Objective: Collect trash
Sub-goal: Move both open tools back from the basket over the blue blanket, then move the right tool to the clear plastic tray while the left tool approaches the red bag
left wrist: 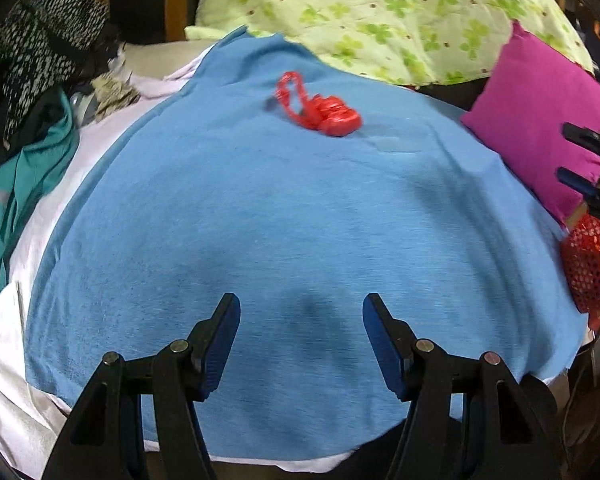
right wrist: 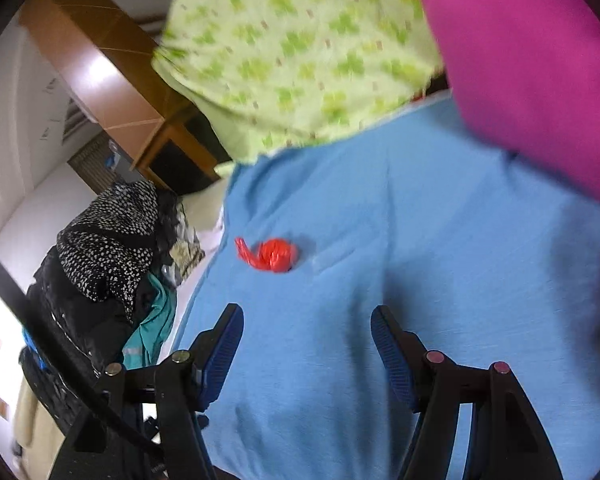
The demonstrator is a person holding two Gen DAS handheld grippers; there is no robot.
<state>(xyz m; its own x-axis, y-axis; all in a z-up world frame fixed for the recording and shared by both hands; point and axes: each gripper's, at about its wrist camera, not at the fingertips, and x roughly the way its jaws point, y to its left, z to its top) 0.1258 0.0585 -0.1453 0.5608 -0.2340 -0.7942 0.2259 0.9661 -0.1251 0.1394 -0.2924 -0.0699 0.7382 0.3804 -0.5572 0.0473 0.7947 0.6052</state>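
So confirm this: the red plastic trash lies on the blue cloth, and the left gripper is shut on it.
Not quite. The red plastic trash does lie on the blue cloth, but the left gripper is open, well short of it, as the left wrist view shows.

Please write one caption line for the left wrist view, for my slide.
Open left gripper above blue cloth, facing a crumpled red plastic bag lying ahead.
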